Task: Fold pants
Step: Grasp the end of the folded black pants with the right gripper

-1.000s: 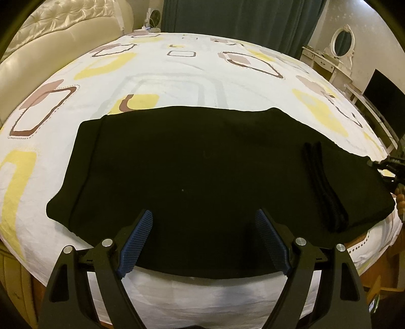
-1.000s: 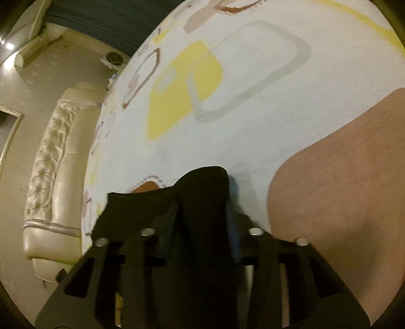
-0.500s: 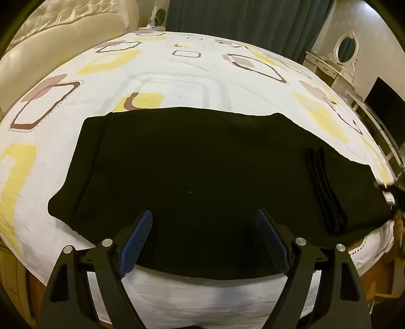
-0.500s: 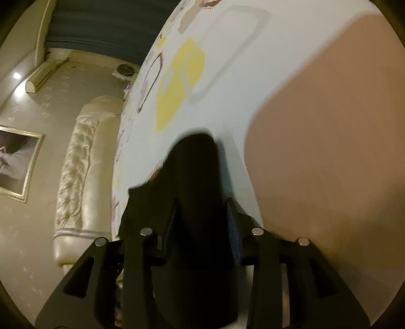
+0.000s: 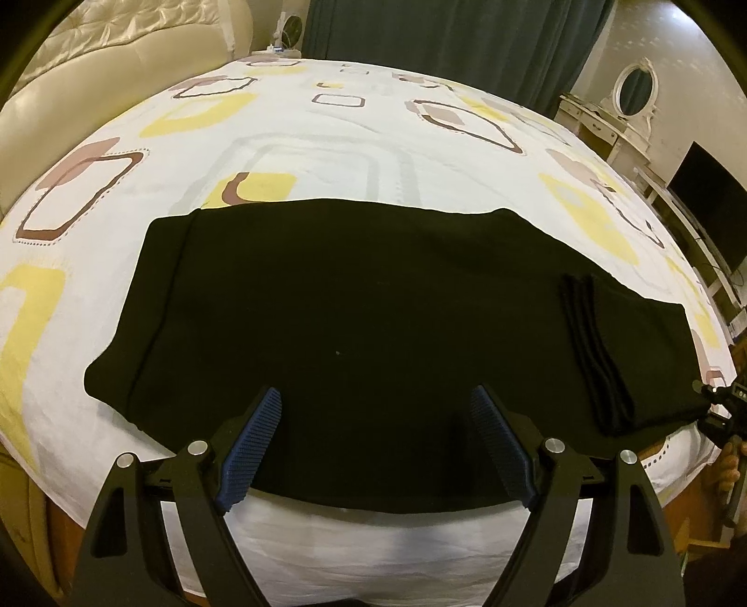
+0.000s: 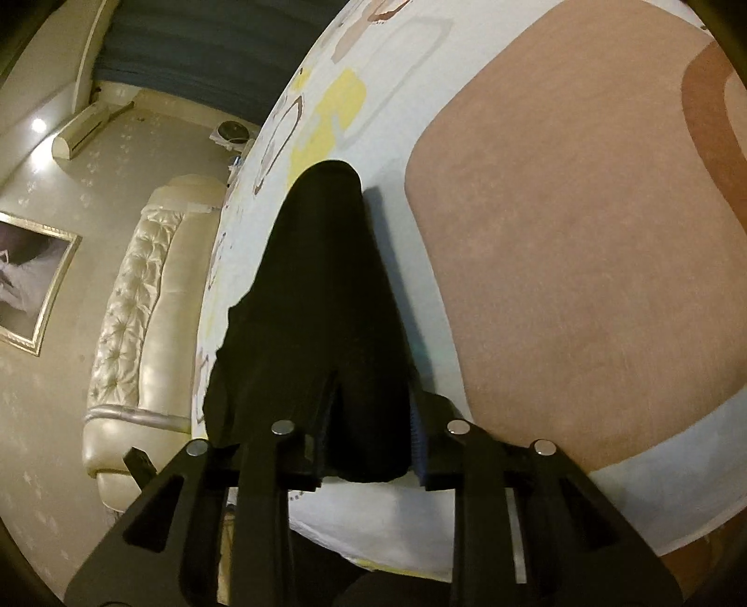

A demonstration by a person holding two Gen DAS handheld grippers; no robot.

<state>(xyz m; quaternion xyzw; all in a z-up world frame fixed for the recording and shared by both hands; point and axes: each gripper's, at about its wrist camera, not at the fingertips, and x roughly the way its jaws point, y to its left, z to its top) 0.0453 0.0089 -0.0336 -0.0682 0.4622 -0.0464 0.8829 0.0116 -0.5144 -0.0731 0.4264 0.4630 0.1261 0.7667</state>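
Black fabric pants [image 5: 355, 327]: laid flat and wide across the near half of the bed, one long edge running along the bed's front edge; in the left wrist view a folded dark band is seen lying across the right-hand portion.
Bed sheet, white with yellow, brown and grey rounded squares [image 5: 327, 154]: spread under the pants, bare beyond their far edge.
Left gripper, black frame with blue ribbed pads [image 5: 376, 434]: held above the near edge of the pants, jaws spread wide, nothing caught between them, pads clear of the cloth.
Right gripper, black with blue pads [image 6: 364, 420]: a bunched end of the pants [image 6: 327, 303] is seen rising up between the jaws; the jaws are closing on it, and the cloth is pinched there, one blue pad edge showing just to the right of the fabric.
Right gripper from the left view [image 5: 723, 406]: glimpsed at the far right end of the pants, at the corner of the bed, with fingers of a hand [image 5: 730, 462] below it.
Cream tufted leather headboard [image 6: 135, 303]: seen at the left of the right wrist view, beyond the bed.
Dark teal curtain [image 5: 443, 32]: hung behind the bed.
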